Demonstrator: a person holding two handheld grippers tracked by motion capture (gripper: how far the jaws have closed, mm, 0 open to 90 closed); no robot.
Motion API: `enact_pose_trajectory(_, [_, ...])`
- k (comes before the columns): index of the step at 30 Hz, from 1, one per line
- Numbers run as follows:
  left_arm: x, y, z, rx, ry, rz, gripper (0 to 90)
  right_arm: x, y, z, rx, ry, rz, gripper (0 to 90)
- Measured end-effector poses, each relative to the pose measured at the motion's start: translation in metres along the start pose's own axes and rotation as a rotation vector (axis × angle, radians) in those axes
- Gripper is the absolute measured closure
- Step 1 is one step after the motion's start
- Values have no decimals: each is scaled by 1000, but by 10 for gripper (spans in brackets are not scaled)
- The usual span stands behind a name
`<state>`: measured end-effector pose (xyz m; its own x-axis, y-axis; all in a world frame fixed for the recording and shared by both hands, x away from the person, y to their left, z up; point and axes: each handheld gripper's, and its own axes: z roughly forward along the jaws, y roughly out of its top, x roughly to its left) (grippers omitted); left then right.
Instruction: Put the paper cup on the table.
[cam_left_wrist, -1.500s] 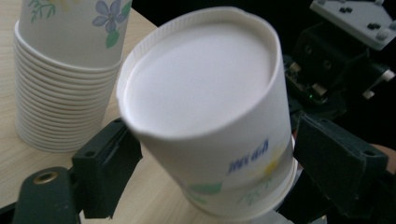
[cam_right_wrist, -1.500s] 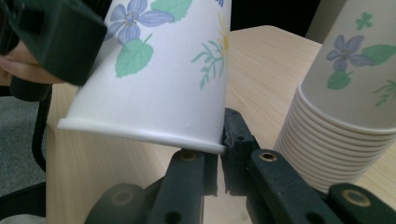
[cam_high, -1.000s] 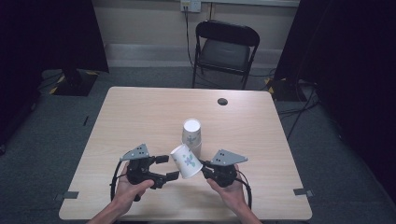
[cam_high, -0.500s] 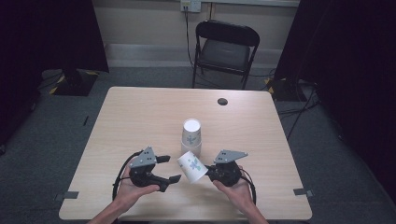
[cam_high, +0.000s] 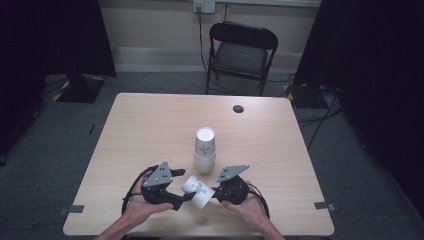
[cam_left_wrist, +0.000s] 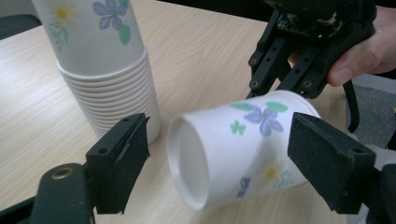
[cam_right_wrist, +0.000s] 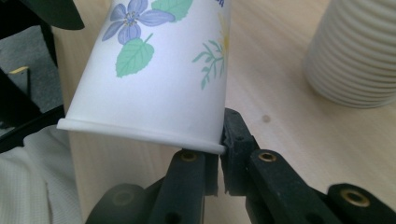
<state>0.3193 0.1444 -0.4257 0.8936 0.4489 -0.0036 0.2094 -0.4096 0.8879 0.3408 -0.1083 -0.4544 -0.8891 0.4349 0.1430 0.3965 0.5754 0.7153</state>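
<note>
paper cup (cam_high: 198, 190) | on its side just in front of the cup stack (cam_high: 205, 151) | right gripper (cam_high: 218, 190) pinches its rim | left gripper (cam_high: 186, 195) spread wide around it | separated from stack, handover seemingly pending
</note>
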Motion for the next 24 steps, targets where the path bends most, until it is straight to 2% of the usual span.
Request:
enact_pose_trajectory(4, [-5,0,3,17,-11,38,199,3,1,6,28,28,-13,869])
enact_pose_trajectory(6, [-8,-1,7,43,-32,65,190,4,2,8,34,40,-16,868])
enact_pose_trajectory(8, [-10,-2,10,51,-42,76,169,4,2,8,33,36,-15,868])
enact_pose_trajectory(10, [-12,-3,12,74,-35,120,152,3,2,8,33,35,-18,868])
enact_pose_trajectory(13, [-11,-4,13,83,-41,139,151,2,1,6,33,32,-15,869])
enact_pose_trajectory(17, [-12,-4,13,71,-40,167,157,0,1,5,39,34,-12,869])
enact_pose_trajectory(19, [-14,-2,13,59,-33,183,160,1,1,8,67,42,-10,869])
enact_pose_trajectory(22, [-15,-2,14,59,-49,200,168,4,0,13,95,62,-18,869])
enact_pose_trajectory(24, [-17,-2,14,72,-78,212,170,6,2,14,105,59,-19,869])
